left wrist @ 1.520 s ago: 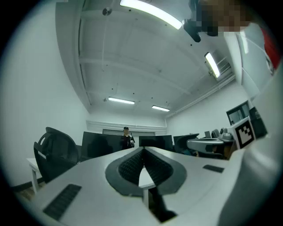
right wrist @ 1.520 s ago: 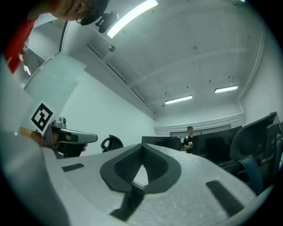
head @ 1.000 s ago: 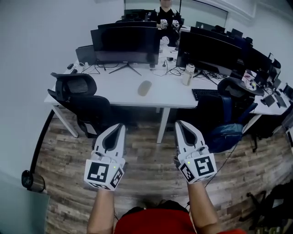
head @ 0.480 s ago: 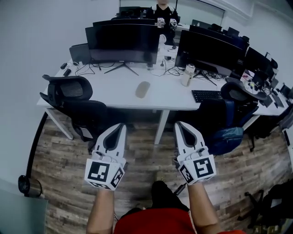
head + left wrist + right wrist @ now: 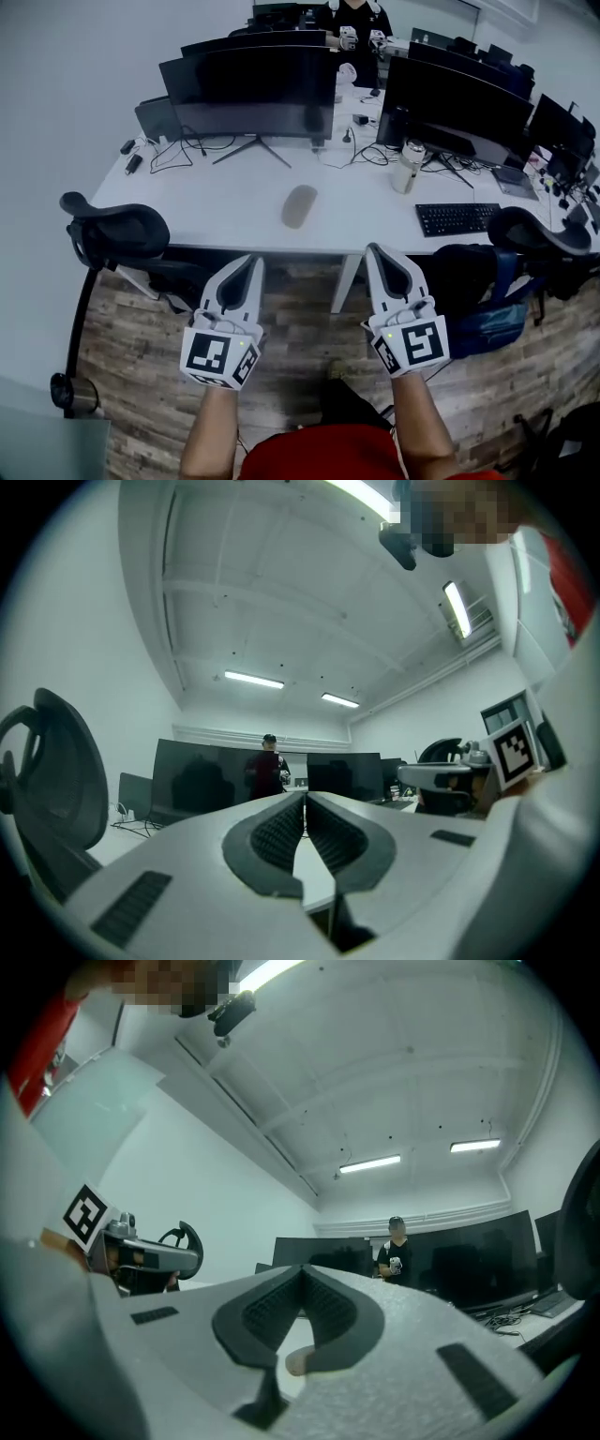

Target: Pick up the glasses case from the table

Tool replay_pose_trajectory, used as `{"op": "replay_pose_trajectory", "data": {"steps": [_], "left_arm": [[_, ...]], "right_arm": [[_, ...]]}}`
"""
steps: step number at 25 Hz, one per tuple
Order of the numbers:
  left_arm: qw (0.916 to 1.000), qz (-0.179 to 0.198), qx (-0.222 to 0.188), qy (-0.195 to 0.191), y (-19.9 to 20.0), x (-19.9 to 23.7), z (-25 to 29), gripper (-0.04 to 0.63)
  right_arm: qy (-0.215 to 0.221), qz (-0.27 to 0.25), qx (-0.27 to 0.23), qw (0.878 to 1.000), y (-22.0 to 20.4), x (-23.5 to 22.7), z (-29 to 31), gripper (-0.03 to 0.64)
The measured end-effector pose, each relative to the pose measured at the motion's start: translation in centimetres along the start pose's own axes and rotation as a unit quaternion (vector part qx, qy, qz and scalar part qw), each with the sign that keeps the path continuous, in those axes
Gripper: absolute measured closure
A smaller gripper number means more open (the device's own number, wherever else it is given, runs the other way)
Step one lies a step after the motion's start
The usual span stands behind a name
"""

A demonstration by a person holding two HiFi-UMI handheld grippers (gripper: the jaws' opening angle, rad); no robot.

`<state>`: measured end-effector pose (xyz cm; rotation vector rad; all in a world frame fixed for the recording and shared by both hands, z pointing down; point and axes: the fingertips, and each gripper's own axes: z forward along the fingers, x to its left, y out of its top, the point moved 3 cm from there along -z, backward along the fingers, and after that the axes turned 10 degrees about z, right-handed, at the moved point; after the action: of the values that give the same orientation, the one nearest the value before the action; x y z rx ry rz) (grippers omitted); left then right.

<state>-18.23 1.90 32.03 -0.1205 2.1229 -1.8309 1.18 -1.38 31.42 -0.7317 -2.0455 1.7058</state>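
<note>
The glasses case [image 5: 299, 206], a grey-beige oval, lies flat on the white table [image 5: 225, 211] in front of the left monitor. In the head view both grippers hang side by side over the wooden floor, short of the table's near edge. My left gripper [image 5: 255, 260] points at the table left of the case, jaws shut and empty. My right gripper [image 5: 374, 249] points to the right of the case, also shut and empty. In the left gripper view the jaws [image 5: 305, 797] meet with nothing between them. In the right gripper view the closed jaws [image 5: 302, 1268] hold nothing.
Two dark monitors [image 5: 248, 84] [image 5: 459, 94] stand at the table's back with cables, a tumbler [image 5: 406, 167] and a keyboard [image 5: 455, 217] to the right. Black office chairs [image 5: 112, 230] [image 5: 539, 230] flank the approach. A blue backpack [image 5: 487, 323] sits at the right. A person [image 5: 352, 19] stands behind the desks.
Both grippers and the view have moved forward toward the table. The table and case now lie nearer and lower in the picture. Both pairs of jaws stayed shut.
</note>
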Motion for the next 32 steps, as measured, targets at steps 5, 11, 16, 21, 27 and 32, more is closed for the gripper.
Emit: {"op": "replay_pose_trajectory", "data": {"steps": [5, 11, 16, 21, 27, 32], "left_arm": [[0.9997, 0.0, 0.018, 0.015, -2.7, 0.8, 8.4, 0.581], [0.9988, 0.008, 0.044, 0.022, -7.1, 1.7, 16.4, 0.581], [0.9962, 0.011, 0.084, 0.018, -10.1, 2.1, 20.9, 0.501], [0.9916, 0.018, 0.128, 0.004, -13.2, 2.7, 24.4, 0.409], [0.982, 0.022, 0.186, -0.026, -17.7, 3.3, 28.0, 0.317], [0.9714, 0.025, 0.233, -0.037, -21.9, 4.7, 30.4, 0.269]], "right_arm": [[0.019, -0.004, 0.012, 1.0, -1.6, -5.7, 5.6, 0.614], [0.038, 0.008, 0.024, 0.999, -3.5, -11.7, 11.1, 0.614], [0.044, 0.019, 0.033, 0.998, -4.9, -14.7, 13.9, 0.614], [0.032, 0.028, 0.044, 0.998, -6.4, -16.6, 15.7, 0.614], [0.01, 0.028, 0.053, 0.998, -7.5, -17.7, 17.7, 0.614], [-0.011, 0.022, 0.056, 0.998, -8.1, -17.8, 19.3, 0.614]]}}
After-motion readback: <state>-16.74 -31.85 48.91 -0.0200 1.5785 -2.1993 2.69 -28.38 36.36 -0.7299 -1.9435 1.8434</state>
